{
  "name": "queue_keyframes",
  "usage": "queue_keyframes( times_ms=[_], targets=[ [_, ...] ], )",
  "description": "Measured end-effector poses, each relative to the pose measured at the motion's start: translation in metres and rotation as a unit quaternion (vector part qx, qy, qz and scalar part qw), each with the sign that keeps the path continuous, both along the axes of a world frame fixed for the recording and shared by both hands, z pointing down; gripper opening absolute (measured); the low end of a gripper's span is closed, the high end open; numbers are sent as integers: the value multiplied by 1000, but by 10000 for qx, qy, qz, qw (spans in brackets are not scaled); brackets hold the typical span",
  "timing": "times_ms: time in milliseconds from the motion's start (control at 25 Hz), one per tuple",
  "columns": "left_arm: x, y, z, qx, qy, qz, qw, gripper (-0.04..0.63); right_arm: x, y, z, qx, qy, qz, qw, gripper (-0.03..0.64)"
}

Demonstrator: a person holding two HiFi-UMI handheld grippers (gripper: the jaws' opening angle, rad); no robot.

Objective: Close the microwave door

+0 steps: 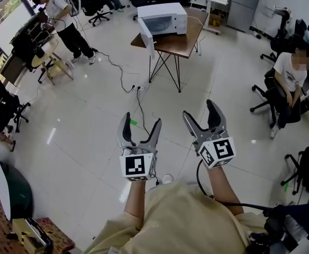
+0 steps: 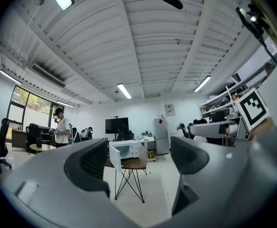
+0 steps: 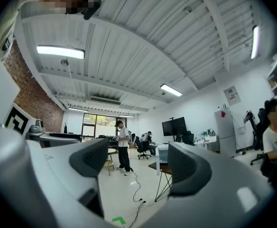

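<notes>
In the head view I look steeply down over a pale glossy floor [image 1: 80, 115]. My left tongs [image 1: 141, 121] stand with their jaws apart and nothing between them. The right tongs [image 1: 200, 110] are just beside them, spread and empty too. Well apart from both, near the top of the picture, the white box-shaped microwave oven [image 1: 165, 16] sits on a brown wooden surface [image 1: 183, 42] with thin black legs. Its white microwave door [image 1: 146, 36] is swung open to the left, past the surface's edge. A black cable [image 1: 121, 75] snakes over the floor below it. A standing person in a white shirt [image 1: 64, 17] is at upper left, and a seated person in a white shirt [image 1: 289, 73] is at right.

The left gripper view frames the oven and its open door far off, right in the gap of the left tongs. It adds what the head view lacks: a white refrigerator [image 2: 161, 135], a dark wall screen [image 2: 116, 125] and a ceiling strip light [image 2: 124, 90].

The right gripper view shows the right tongs gaping as well, but their right jaw covers most of the oven. A green tape mark [image 3: 118, 219] lies on the floor low in the gap.
</notes>
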State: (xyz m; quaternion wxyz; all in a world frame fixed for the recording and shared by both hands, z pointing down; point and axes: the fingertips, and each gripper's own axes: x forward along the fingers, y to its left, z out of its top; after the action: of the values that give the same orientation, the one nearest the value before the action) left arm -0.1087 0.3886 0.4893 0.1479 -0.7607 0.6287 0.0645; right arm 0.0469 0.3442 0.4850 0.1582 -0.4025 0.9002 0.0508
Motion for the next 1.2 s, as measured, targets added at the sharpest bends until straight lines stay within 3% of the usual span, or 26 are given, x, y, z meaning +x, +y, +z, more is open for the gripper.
queue_keyframes(
  times_ms=[200, 360, 520, 760, 920, 1200],
  targets=[
    [-22, -26, 2, -161, -94, 282, 9994, 414, -32, -17, 19, -335, 42, 34, 9994, 382],
    [-46, -86, 11, -322, -14, 258, 9991, 414, -51, -75, 23, -495, 68, 53, 9987, 382],
    [-36, -133, 51, -403, 84, 272, 9988, 414, -40, -119, 55, -472, 32, 36, 9989, 382],
    [-13, -198, 10, -637, 21, 214, 9977, 408, -17, -189, 11, -438, -41, 29, 9990, 382],
    [1, -246, -9, -140, 66, 92, 9998, 408, -1, -238, -4, -257, 4, -103, 9996, 382],
    [20, -320, 2, -279, 28, -207, 9994, 408, 33, -332, 10, -407, -165, -247, 9987, 382]
  ],
)
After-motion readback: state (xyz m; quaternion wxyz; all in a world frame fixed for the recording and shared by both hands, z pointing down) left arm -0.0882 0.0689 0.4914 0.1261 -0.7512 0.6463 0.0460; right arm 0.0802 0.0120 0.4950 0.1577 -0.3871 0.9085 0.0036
